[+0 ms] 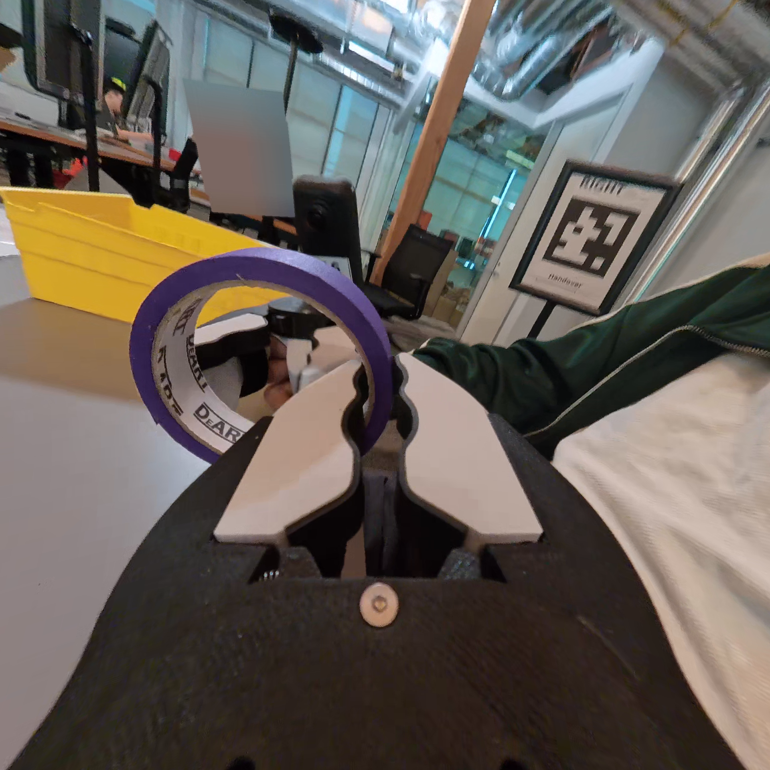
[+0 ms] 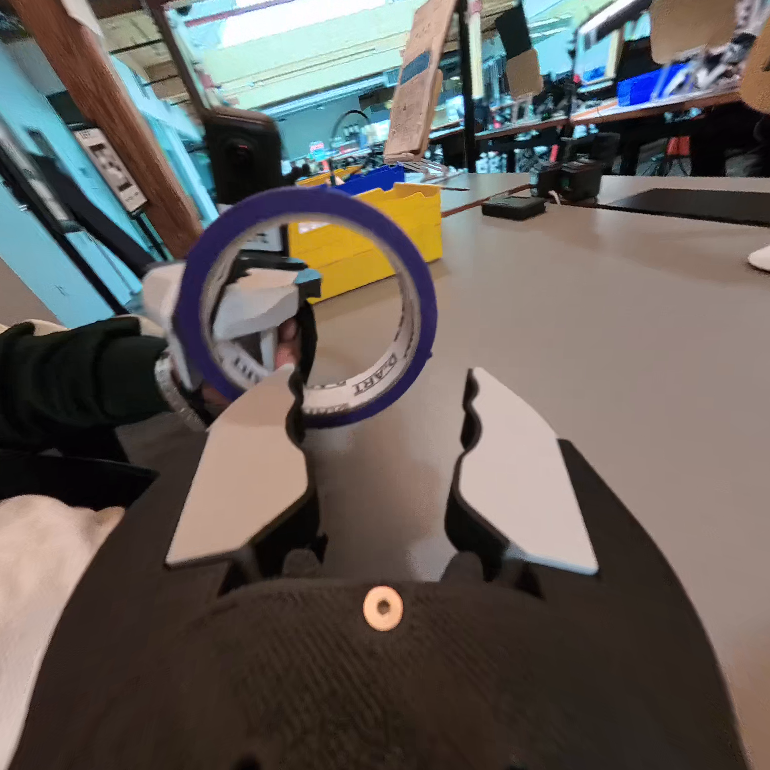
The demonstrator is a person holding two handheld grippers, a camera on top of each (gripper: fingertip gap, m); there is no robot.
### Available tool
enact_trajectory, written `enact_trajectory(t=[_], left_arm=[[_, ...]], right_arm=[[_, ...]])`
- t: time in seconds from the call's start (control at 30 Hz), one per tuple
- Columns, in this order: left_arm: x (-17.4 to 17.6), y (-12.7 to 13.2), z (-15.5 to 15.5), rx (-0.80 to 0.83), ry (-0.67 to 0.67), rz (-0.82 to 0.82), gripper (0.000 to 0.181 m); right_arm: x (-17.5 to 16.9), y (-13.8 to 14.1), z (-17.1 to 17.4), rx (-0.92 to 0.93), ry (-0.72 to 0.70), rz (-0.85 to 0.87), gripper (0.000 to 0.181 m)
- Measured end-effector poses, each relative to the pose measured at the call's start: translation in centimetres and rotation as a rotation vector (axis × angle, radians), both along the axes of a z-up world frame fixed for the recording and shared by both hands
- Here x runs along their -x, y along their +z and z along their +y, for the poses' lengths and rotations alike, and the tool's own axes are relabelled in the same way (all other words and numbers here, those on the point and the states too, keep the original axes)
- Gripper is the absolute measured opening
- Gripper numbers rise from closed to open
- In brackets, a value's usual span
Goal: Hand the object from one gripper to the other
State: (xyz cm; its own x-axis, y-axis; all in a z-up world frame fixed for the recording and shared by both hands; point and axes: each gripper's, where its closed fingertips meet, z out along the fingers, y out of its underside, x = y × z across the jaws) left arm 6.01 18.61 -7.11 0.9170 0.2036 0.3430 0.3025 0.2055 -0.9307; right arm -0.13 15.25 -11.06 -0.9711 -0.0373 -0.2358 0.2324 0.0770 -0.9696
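From the left wrist view, the left gripper (image 1: 381, 377) is clamped on the rim of a purple tape roll (image 1: 258, 354), holding it upright above the grey table (image 1: 83, 479) with a yellow bin (image 1: 104, 250) behind and a green sleeve (image 1: 583, 354) off to the side. From the right wrist view, the right gripper (image 2: 381, 385) stands spread wide and grasps nothing, its left fingertip (image 2: 275, 400) just in front of the roll's lower edge, while the tape roll (image 2: 308, 308) hangs in the other gripper's clench over the table (image 2: 583, 333).
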Motion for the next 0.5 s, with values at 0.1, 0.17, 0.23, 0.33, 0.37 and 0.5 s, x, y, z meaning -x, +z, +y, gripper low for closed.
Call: enact_trajectory(t=[0.1, 0.17, 0.23, 0.33, 0.37, 0.5], left_arm=[[0.5, 1.2, -1.7, -0.125, 0.003, -0.045, 0.009], [0.9, 1.4, -2.8, -0.162, 0.02, -0.058, 0.009], [1.2, 1.2, -3.4, -0.165, 0.028, -0.068, 0.009], [1.4, 1.2, -3.8, -0.172, 0.035, -0.073, 0.009], [1.4, 1.2, -3.8, -0.179, 0.036, -0.077, 0.009], [1.4, 0.9, -3.6, -0.168, 0.025, -0.087, 0.009]], right_arm=[[0.4, 0.4, 0.2, 0.031, -0.017, 0.002, 0.075], [0.9, 0.4, 0.4, 0.037, -0.037, -0.017, 0.074], [1.3, 0.7, 0.6, 0.051, -0.058, -0.036, 0.073], [1.8, 1.5, 1.0, 0.089, -0.091, -0.013, 0.07], [1.8, 1.8, 1.2, 0.099, -0.094, 0.006, 0.067], [1.2, 2.6, 1.4, 0.13, -0.078, 0.077, 0.057]])
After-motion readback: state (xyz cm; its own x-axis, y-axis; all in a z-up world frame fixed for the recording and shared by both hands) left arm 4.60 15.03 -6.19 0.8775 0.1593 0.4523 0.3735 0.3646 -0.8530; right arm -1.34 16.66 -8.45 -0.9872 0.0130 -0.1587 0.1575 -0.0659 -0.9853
